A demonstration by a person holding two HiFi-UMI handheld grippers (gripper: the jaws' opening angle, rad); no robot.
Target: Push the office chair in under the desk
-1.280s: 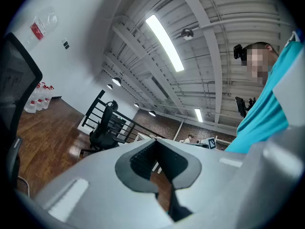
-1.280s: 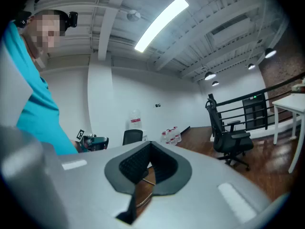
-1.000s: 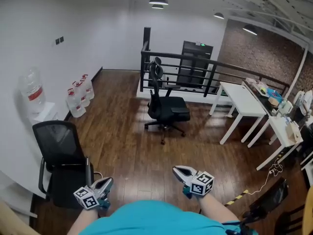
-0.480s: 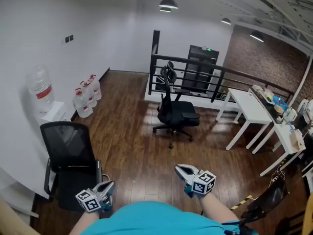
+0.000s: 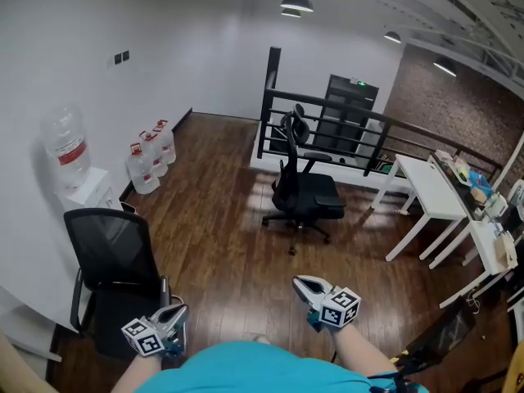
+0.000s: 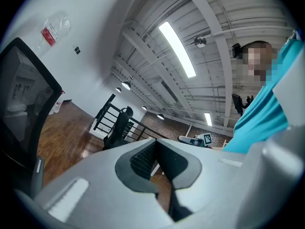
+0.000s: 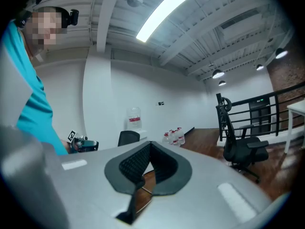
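- The left tongs (image 5: 170,315) are together with nothing between them; their own view shows the two dark pads meeting at the tip.
- The right tongs (image 5: 303,284) are likewise pressed together and empty, held low in front of the person's body.
- The office chair (image 5: 304,193) stands out on the wooden floor (image 5: 221,252), well apart from both tongs, almost straight ahead of the right tongs and ahead and to the right of the left tongs.
- The right hand is therefore the nearer one, though neither is within reach of the chair.
- The white surface (image 5: 430,188) lies to the right of the chair, further right than the right tongs, with open floor between it and the chair.
- The chair's tall back with its headrest is on the side away from the surface and its seat points toward the surface, so the push probably has to come from the back's side, running left to right as seen from the tongs.
- A black railing (image 5: 344,125) runs just behind the chair.
- A second, mesh chair (image 5: 110,256) sits just beside the left tongs, on their left; it seems no part of the job.
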